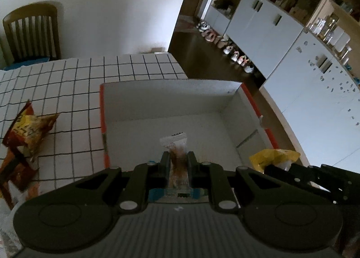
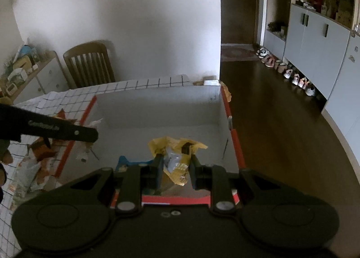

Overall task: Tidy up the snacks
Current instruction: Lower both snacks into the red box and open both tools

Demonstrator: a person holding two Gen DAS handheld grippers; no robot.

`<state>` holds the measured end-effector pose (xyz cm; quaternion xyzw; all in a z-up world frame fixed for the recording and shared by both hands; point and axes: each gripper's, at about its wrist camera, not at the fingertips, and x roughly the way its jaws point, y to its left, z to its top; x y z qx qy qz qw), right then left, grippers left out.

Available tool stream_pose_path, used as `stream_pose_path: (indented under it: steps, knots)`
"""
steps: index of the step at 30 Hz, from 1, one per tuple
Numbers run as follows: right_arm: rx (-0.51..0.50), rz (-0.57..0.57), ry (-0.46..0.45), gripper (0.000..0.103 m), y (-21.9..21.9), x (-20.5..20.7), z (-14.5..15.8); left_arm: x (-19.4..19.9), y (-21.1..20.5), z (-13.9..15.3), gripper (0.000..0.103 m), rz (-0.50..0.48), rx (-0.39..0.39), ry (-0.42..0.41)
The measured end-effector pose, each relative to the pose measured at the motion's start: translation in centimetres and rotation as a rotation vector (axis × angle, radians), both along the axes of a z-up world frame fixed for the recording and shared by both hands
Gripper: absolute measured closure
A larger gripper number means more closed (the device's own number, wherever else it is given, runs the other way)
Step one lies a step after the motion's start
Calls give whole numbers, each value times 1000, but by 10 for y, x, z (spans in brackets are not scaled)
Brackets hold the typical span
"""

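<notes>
Holding a slim brown snack bar [image 1: 177, 156] clamped between nearly closed jaws, the left tongs [image 1: 177, 159] hang over the open white box [image 1: 171, 98] with orange edges; the right tongs [image 2: 175, 163] grip a crumpled yellow snack packet [image 2: 177, 145] over the same box, jaws narrowed on it; a blue packet [image 2: 122, 162] lies inside the box near its front wall; red-and-yellow chip bags [image 1: 29, 127] wait on the grid-patterned bench [image 1: 74, 91], left of the box. Risks, as judged: both tongs crowd one opening and may collide; the crinkled film may slip; a release near the wall may drop a snack outside.
</notes>
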<state>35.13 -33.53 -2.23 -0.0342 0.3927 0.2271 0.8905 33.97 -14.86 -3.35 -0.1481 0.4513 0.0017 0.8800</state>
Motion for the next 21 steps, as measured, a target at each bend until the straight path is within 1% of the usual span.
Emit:
stream_pose_path:
  steps: [5,11,16,21]
  knots:
    - [-21,1,31,81,8,16,-15,31,-6,-20,88,4,19,49]
    - [-52,28,68,81,16,30,-34,58,-11,-45,88,-4,24,108]
    - [-56,50,89,81,19,35,-43,72,-15,-64,88,-5,32,155]
    - [-60,66,115,81,22,39,-51,76,-23,-78,88,-13,47,186]
